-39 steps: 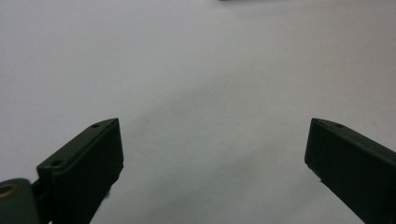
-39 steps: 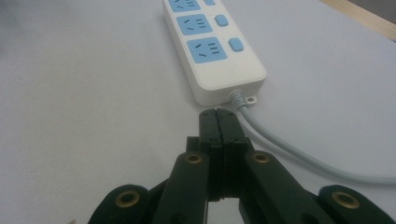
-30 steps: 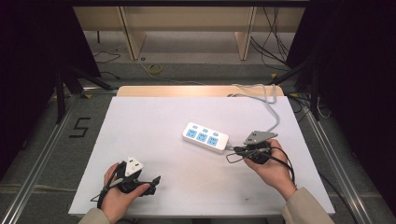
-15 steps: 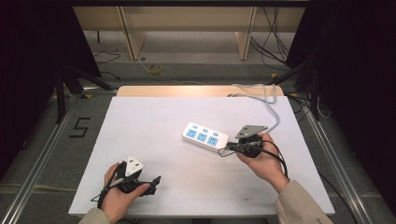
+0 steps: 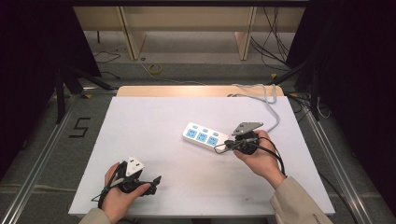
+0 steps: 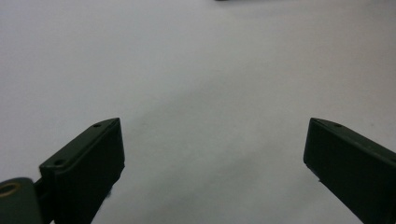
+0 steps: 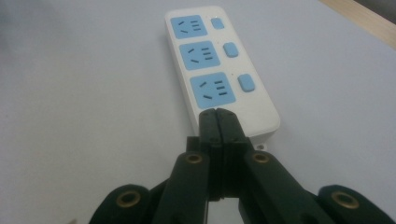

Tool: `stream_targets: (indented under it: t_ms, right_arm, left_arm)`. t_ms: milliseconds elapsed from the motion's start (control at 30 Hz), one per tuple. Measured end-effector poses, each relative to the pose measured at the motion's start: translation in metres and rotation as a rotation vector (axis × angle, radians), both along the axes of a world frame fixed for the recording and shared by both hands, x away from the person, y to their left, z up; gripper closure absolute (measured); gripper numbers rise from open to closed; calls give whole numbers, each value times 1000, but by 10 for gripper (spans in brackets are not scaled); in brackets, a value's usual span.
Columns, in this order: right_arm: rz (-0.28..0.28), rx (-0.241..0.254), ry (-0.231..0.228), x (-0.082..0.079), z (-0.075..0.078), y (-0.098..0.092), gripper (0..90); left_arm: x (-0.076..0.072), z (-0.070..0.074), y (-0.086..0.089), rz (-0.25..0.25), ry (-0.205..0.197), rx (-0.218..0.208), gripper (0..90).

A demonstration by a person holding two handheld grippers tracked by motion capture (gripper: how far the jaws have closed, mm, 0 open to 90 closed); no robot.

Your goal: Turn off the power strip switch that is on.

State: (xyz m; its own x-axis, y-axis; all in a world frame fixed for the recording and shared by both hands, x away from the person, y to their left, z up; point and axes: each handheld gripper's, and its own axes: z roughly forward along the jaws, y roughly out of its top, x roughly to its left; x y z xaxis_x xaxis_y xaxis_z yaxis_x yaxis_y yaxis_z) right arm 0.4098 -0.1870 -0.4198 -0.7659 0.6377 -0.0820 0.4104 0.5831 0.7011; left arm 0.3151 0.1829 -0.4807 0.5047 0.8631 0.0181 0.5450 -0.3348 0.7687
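Two hand-held grippers worked over the white-topped rectangular table (image 5: 154,121). The right gripper (image 5: 219,148), held in the person's right hand (image 5: 261,156) at the table's right, had its black jaws pressed fully together with nothing between them. In the right gripper view its closed tips (image 7: 217,114) hovered over the near end of the white plastic power strip with three blue sockets and three blue switches (image 7: 217,65), just short of the nearest socket; whether they touched the casing could not be told. From above, the strip (image 5: 203,135) lay flat, a little right of the table's middle, slanting from far left to near right, with its pale grey cable (image 5: 268,100) curving off toward the far right edge. The left gripper (image 5: 152,183) rested low at the near left corner in the person's left hand (image 5: 119,196), well apart from the strip. Its jaws stood spread wide over bare tabletop, holding nothing.
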Motion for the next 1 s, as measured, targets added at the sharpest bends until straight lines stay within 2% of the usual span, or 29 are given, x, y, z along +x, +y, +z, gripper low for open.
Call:
stream_targets:
  t_ms: [267, 533, 1000]
  right_arm:
    - [7, -11, 2, 6, 0, 10, 900]
    - [9, -24, 23, 10, -5, 16, 900]
    - [11, -43, 20, 17, -1, 26, 900]
  left_arm:
    - [0, 0, 0, -1, -1, 1, 50]
    - [0, 1, 2, 1, -4, 8, 50]
    - [1, 0, 0, -3, 1, 7, 50]
